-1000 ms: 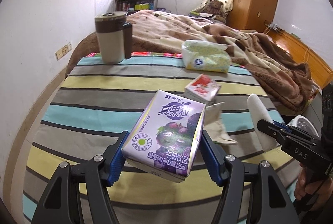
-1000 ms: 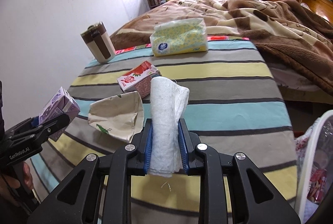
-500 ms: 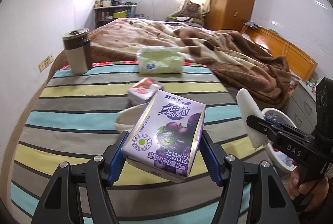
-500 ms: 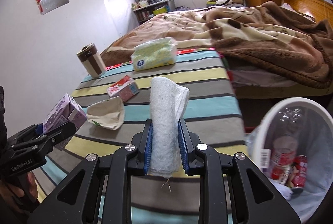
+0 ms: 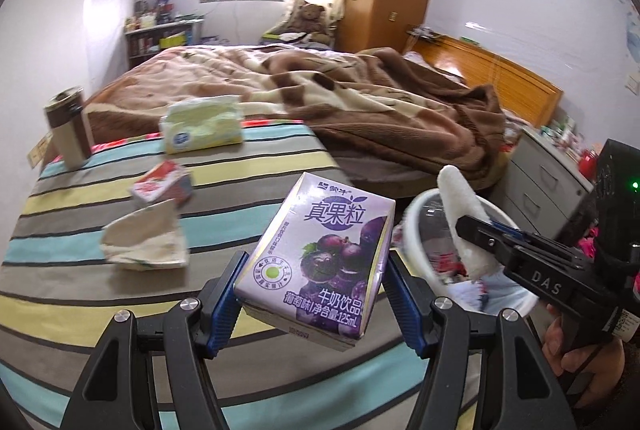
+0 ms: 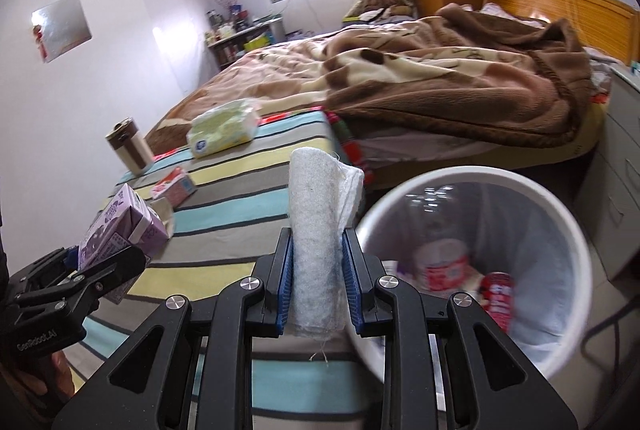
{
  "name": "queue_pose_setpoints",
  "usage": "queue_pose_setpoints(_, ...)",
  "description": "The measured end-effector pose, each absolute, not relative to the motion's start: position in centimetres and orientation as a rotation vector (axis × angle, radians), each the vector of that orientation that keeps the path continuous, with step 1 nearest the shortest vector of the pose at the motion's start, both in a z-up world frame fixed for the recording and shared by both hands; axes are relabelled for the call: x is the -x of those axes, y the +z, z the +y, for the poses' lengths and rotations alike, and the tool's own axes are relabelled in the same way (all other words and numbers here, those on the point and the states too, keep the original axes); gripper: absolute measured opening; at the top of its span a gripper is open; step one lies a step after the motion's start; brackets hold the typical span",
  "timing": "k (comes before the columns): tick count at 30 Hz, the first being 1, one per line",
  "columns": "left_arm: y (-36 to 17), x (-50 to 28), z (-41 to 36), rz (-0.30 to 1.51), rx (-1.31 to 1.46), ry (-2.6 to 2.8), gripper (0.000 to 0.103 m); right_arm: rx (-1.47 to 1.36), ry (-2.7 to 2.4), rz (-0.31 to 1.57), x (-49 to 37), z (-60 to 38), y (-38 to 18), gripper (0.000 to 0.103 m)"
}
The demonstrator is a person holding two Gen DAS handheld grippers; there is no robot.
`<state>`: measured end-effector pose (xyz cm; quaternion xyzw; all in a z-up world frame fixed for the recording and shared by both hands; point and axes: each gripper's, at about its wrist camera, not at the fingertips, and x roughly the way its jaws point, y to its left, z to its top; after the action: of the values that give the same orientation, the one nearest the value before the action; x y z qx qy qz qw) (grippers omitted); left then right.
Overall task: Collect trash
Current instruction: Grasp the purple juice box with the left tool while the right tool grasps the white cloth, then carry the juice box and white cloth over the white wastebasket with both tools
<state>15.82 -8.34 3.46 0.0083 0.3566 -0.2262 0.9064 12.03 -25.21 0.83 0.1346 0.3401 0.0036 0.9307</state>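
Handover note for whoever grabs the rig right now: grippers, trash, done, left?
Left gripper: shut on purple milk carton, above the striped table.
Right gripper: shut on rolled white rag, beside the white bin.
Done: both pieces are lifted; the bin already holds cans.
Left: drop both into the bin, then fetch the red carton and torn paper wrapper. Tissue pack and mug look like keepers.
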Motion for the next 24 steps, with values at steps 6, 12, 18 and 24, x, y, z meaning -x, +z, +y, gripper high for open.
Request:
queue_pose_setpoints(6, 3.1, -14.9, -12.4, 0.745, -0.041, -0.544, 0.067, -0.300, -0.044, 0.688, -11.0, -27.4, 0.6, 0.024)
queue_pose_setpoints(12, 2.6, -14.8, -15.0, 0.755, -0.053, -0.583, 0.066, -0.309, -0.095, 0.699, -10.2, -29.3, 0.1, 0.024)
queue_pose_setpoints(18, 2.3, -14.8, -17.2, 0.764, -0.062, -0.629, 0.067, -0.308, -0.146, 0.706, -9.5, -30.8, -0.2, 0.024)
queue_pose_setpoints(24, 1.5, -15.2, -19.6, 0.788, -0.076, -0.663, 0.067, -0.313, -0.183, 0.744, -9.6, -32.1, -1.0, 0.024)
